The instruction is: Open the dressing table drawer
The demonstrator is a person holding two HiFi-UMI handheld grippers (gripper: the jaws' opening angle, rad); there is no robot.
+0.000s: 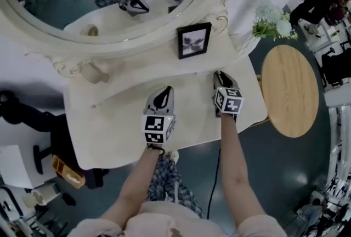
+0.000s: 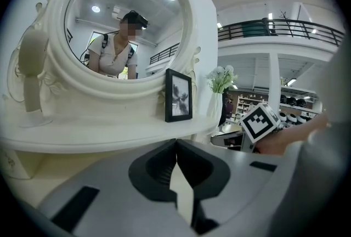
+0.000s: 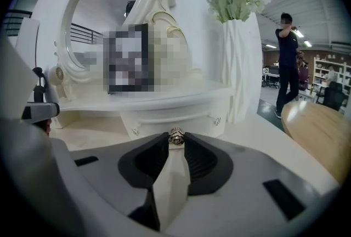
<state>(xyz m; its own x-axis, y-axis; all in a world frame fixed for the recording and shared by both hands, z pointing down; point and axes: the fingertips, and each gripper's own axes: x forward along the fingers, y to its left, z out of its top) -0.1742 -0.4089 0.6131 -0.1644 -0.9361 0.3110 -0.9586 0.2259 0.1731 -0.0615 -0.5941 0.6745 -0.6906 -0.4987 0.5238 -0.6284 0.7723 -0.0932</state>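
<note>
The dressing table drawer (image 3: 170, 116) is seen only in the right gripper view, as a shallow cream front set under the raised shelf at the back of the dressing table (image 1: 104, 126). Its small metal knob (image 3: 176, 136) is pinched between the tips of the right gripper (image 3: 175, 146), whose jaws are clenched on it. Whether the drawer front is flush with the shelf or drawn out a little cannot be made out.

In the head view the drawer is hidden beneath the shelf, and only the right gripper (image 1: 219, 75) is seen reaching to the shelf's edge, just below the picture frame (image 1: 193, 40). The frame's picture is covered by mosaic in the right gripper view.

The left gripper (image 1: 166, 91) is held over the bare tabletop, beside the right one and apart from the shelf. Its jaws (image 2: 176, 146) are pressed together with nothing between them.

The oval mirror (image 2: 127, 22) is cut off at the top of the head view. A white vase of flowers (image 3: 237, 60) stands at the table's right end, and a round wooden table (image 1: 289, 90) is partly seen beyond it.
</note>
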